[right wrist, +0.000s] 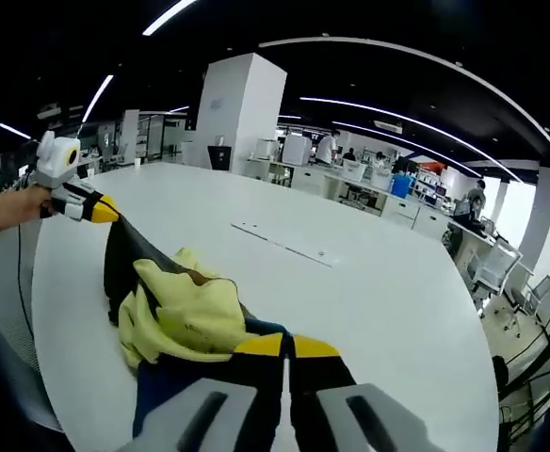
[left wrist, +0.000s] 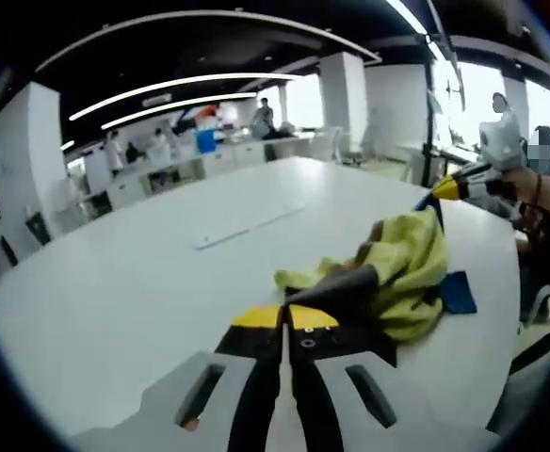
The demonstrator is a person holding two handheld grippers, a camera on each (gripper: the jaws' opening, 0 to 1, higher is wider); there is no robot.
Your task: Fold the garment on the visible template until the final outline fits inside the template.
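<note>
Garment (left wrist: pixel 409 266) stretched over table (left wrist: pixel 143 282); left tongs (left wrist: pixel 285 317), right tongs (right wrist: pixel 283 346) each clamped on cloth edge.

Your garment (left wrist: pixel 409 273) (right wrist: pixel 186 315) is yellow-green with dark navy panels, bunched and crumpled, lifted partly off the white bench (left wrist: pixel 162 282) (right wrist: pixel 369 282). You have a dark edge pulled taut at each end; folds hang slack between.

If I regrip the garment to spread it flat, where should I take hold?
Probably the loose yellow-green edge of the garment, trailing toward the bare table. Come in low from that open side: it lies thin and free, while the middle is bunched. Left gripper and right gripper look shut on fabric.
</note>
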